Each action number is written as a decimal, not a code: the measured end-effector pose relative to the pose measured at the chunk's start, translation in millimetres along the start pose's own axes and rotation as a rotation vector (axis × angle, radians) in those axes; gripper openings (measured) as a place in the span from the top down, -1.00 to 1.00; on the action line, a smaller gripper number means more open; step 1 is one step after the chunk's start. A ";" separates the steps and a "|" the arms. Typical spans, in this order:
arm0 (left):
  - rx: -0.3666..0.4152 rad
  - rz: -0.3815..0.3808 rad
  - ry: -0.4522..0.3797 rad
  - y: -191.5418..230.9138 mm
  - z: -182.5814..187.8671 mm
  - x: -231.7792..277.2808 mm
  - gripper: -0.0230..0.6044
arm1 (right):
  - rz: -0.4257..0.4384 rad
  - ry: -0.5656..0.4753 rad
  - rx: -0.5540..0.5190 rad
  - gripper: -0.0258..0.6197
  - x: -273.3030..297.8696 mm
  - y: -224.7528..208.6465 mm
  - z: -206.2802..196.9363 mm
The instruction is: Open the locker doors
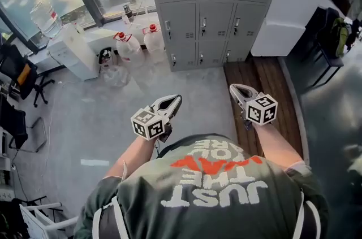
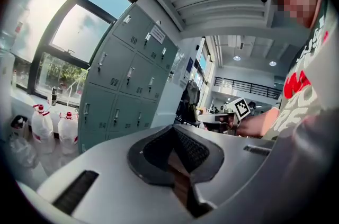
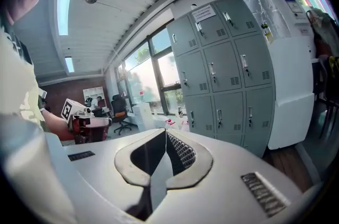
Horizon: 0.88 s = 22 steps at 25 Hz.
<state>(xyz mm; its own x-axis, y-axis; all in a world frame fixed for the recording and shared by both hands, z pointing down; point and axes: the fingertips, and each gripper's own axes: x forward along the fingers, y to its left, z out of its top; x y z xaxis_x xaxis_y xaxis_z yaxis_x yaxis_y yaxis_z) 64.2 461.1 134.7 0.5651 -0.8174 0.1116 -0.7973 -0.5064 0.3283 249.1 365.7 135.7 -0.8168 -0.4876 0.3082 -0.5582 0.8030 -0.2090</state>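
Observation:
A grey bank of lockers (image 1: 212, 3) stands ahead against the wall, three columns wide, every door in view closed with its handle upright. Both grippers hang in the air over the floor, well short of the lockers. My left gripper (image 1: 174, 100) is shut with nothing in it, and so is my right gripper (image 1: 236, 88). In the left gripper view the jaws (image 2: 172, 128) meet at the tips, with the lockers (image 2: 127, 85) to the left. The right gripper view has its closed jaws (image 3: 166, 133) pointing at the lockers (image 3: 228, 74).
Two clear water jugs (image 1: 128, 47) with red caps stand on the floor left of the lockers, beside a white cabinet (image 1: 73, 51). A large white unit (image 1: 288, 12) adjoins the lockers' right side. A wooden floor strip (image 1: 271, 91) runs before it. Chairs (image 1: 331, 43) stand far right.

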 end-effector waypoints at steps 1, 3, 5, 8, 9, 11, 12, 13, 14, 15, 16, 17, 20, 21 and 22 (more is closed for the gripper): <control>0.010 -0.013 0.006 19.1 10.1 5.0 0.91 | -0.005 -0.004 0.003 0.81 18.0 -3.3 10.4; 0.020 -0.032 0.013 55.0 26.9 14.2 0.91 | -0.019 -0.012 0.015 0.81 51.2 -12.2 27.5; 0.020 -0.045 0.017 87.0 39.1 23.2 0.91 | -0.033 -0.009 0.026 0.81 80.2 -22.2 38.6; 0.008 -0.048 0.025 128.9 52.8 39.2 0.91 | -0.044 0.018 0.021 0.81 118.1 -40.0 47.7; 0.001 -0.046 0.027 140.6 55.8 45.3 0.91 | -0.046 0.026 0.020 0.81 129.0 -46.4 50.5; -0.010 -0.043 0.032 160.3 59.7 58.4 0.91 | -0.046 0.038 0.023 0.81 148.8 -60.6 55.9; -0.012 -0.040 0.035 169.5 61.5 65.8 0.91 | -0.044 0.043 0.026 0.81 158.8 -69.0 57.7; -0.014 -0.035 0.038 178.8 63.3 73.9 0.91 | -0.038 0.047 0.029 0.81 169.2 -78.1 59.1; -0.017 -0.027 0.040 188.0 65.1 82.7 0.91 | -0.029 0.050 0.030 0.81 179.8 -87.8 60.6; -0.021 -0.017 0.042 196.7 66.5 92.5 0.91 | -0.019 0.054 0.031 0.81 190.3 -98.3 61.8; -0.027 -0.006 0.043 204.8 67.7 103.1 0.91 | -0.007 0.058 0.033 0.81 200.4 -110.1 62.8; -0.031 0.006 0.044 212.4 68.6 114.7 0.91 | 0.005 0.060 0.034 0.81 210.5 -122.8 64.2; -0.031 0.049 0.051 232.9 71.8 155.0 0.91 | 0.051 0.065 0.032 0.81 241.8 -167.3 70.8; -0.033 0.067 0.052 239.7 73.3 170.3 0.91 | 0.069 0.067 0.028 0.81 252.9 -184.6 73.1; -0.040 0.089 0.051 246.6 74.9 186.4 0.91 | 0.087 0.072 0.025 0.81 264.0 -202.6 75.4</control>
<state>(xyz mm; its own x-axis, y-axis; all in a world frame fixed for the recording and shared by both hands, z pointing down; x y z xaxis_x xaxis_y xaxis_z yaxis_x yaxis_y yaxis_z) -43.0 163.3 166.2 0.5037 -0.8429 0.1891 -0.8361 -0.4207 0.3520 135.6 48.5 189.4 -0.8503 -0.3899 0.3534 -0.4899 0.8319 -0.2607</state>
